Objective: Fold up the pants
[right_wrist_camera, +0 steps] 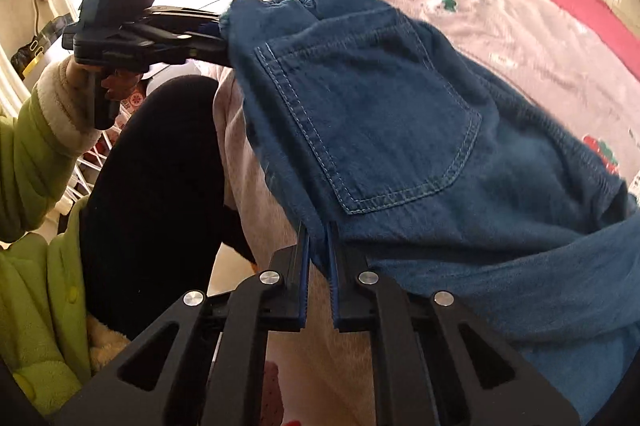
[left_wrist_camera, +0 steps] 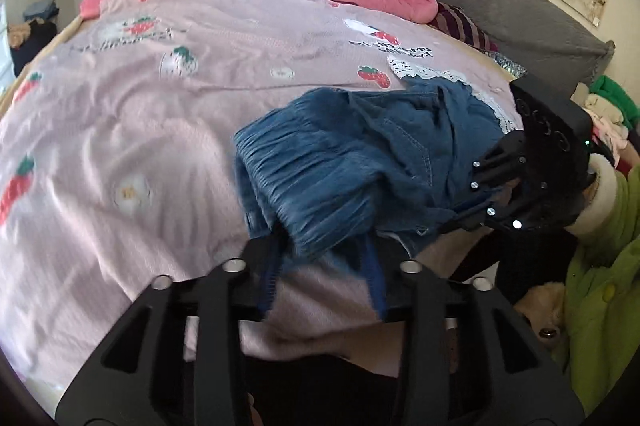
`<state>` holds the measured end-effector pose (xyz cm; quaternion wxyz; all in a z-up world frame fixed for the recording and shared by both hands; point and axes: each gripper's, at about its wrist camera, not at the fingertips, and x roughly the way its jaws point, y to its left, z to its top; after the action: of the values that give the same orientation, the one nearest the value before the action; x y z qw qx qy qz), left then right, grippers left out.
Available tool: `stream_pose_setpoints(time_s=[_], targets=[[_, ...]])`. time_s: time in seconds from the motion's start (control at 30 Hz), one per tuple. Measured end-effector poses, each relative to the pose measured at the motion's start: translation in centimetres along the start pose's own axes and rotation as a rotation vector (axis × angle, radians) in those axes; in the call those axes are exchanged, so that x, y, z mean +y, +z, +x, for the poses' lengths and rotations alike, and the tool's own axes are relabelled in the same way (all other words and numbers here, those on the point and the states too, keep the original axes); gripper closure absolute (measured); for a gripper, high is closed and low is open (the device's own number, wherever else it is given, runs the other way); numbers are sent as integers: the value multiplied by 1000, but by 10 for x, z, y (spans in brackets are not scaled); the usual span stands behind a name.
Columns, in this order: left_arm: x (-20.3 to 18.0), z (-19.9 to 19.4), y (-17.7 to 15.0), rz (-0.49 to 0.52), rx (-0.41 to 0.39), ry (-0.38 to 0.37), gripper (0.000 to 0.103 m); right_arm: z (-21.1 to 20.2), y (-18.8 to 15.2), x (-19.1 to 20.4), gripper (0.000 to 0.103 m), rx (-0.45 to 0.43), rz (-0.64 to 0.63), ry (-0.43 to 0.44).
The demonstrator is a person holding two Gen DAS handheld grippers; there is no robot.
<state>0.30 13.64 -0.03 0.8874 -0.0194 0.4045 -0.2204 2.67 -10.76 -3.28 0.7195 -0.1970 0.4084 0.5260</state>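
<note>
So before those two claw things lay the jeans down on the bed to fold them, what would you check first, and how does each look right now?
1. Left gripper holding the pants: ok, its fingers pinch the gathered waistband.
2. Right gripper holding the pants: ok, fingers shut on the denim edge near the back pocket.
3. Pants spread flat between the grippers: not ok, the cloth hangs bunched and creased.
4. Legs lying straight: cannot tell, they trail out of view.
5. Landing spot on the pink bedspread: ok, a wide bare stretch lies ahead.
6. Sharp view of the cloth: not ok, the waistband is motion-blurred.
</note>
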Motion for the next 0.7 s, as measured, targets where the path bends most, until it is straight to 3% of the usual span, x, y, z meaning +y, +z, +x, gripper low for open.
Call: stream_pose_setpoints(time_s=[0.2, 0.27, 0.33, 0.4, 0.5, 0.57, 0.7], targets=[[3, -23, -3, -23, -21, 46, 59, -12, -2, -8, 90, -18, 38, 49], [1, -42, 3, -17, -64, 72, 59, -21, 0, -11, 83, -38, 63, 52], [-2, -61, 11, -13, -110, 103, 56, -36, 2, -15, 70, -87, 87, 47], [-8, -74, 29, -16, -172, 132, 45, -52, 3, -21, 56, -153, 124, 14], [-22, -65, 58, -23, -227, 110, 41, -62, 9, -34, 53, -217, 178, -75], [-35, -37, 75, -40, -201, 58, 41, -56, 8, -40, 53, -216, 197, -109], [-54, 32, 73, -40, -31, 121, 41, -31, -8, -45, 53, -57, 182, -262]])
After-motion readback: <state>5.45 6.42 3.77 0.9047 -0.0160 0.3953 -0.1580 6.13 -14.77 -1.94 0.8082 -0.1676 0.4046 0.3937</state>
